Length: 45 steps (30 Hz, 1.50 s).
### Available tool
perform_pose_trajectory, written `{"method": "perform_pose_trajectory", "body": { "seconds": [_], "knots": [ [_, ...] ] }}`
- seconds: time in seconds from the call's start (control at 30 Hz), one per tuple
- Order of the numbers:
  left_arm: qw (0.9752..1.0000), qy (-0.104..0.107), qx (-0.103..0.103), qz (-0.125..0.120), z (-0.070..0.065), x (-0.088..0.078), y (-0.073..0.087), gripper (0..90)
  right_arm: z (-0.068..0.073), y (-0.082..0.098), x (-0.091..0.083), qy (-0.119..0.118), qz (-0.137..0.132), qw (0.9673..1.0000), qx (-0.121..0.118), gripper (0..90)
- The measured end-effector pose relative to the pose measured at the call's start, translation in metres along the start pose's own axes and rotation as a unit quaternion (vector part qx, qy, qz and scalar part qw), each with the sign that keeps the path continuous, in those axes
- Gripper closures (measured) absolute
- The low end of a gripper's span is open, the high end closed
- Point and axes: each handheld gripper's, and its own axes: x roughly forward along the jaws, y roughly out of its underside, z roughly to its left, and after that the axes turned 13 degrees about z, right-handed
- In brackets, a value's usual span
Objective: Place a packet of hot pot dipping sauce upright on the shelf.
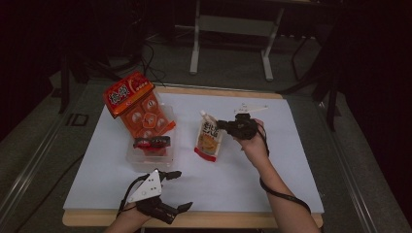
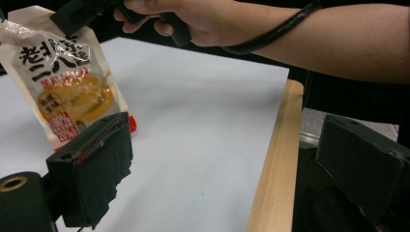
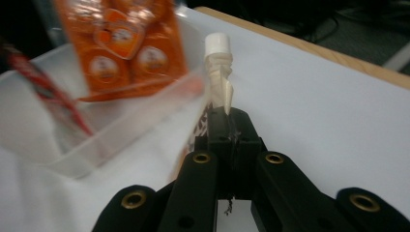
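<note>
A white spouted pouch point(image 1: 209, 141) with an orange picture and a red bottom edge hangs tilted over the middle of the white sheet. My right gripper point(image 1: 227, 125) is shut on its top edge beside the spout. In the right gripper view the gripper point(image 3: 232, 126) pinches the pouch's point(image 3: 223, 82) seam just under the white cap. In the left gripper view the pouch point(image 2: 67, 82) hangs at the upper left. My left gripper point(image 1: 181, 190) rests at the table's front left edge, open with nothing between its jaws; its own view shows the gripper point(image 2: 227, 145) wide apart.
A clear plastic container point(image 1: 145, 159) left of the pouch holds a leaning orange snack bag point(image 1: 138, 107) and a red and black item point(image 1: 151, 142). A small white object point(image 1: 250, 108) lies at the back. The wooden table edge point(image 1: 218, 219) runs along the front.
</note>
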Motion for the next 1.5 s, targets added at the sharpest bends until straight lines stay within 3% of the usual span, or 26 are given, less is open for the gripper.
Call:
{"method": "perform_pose_trajectory", "body": {
  "seconds": [0.2, 0.33, 0.73, 0.87, 1.13, 1.5],
  "knots": [
    [0.9998, 0.005, -0.008, -0.015, 0.001, -0.002, 0.000, 6.8, 0.021, -0.005, -0.006, -0.009, 0.000, 0.9994, -0.034, 90.0],
    [0.9995, 0.022, -0.016, -0.017, 0.000, 0.000, -0.001, 6.8, 0.030, -0.004, -0.009, -0.013, -0.002, 0.9989, -0.045, 90.0],
    [0.9996, 0.022, -0.013, -0.008, -0.004, -0.002, -0.006, 6.6, 0.038, -0.001, -0.030, -0.016, -0.017, 0.9985, -0.049, 90.0],
    [0.9993, 0.033, -0.015, -0.014, -0.003, -0.003, -0.007, 6.5, 0.043, 0.001, -0.039, -0.021, -0.020, 0.9982, -0.053, 90.0],
    [0.9993, 0.025, -0.027, -0.008, 0.000, -0.007, -0.012, 2.7, 0.056, 0.006, -0.059, -0.038, -0.034, 0.9968, -0.061, 90.0],
    [0.9998, 0.007, -0.017, -0.003, -0.001, -0.007, -0.017, 2.3, 0.079, 0.012, -0.084, -0.054, -0.047, 0.9938, -0.085, 90.0]
  ]
}}
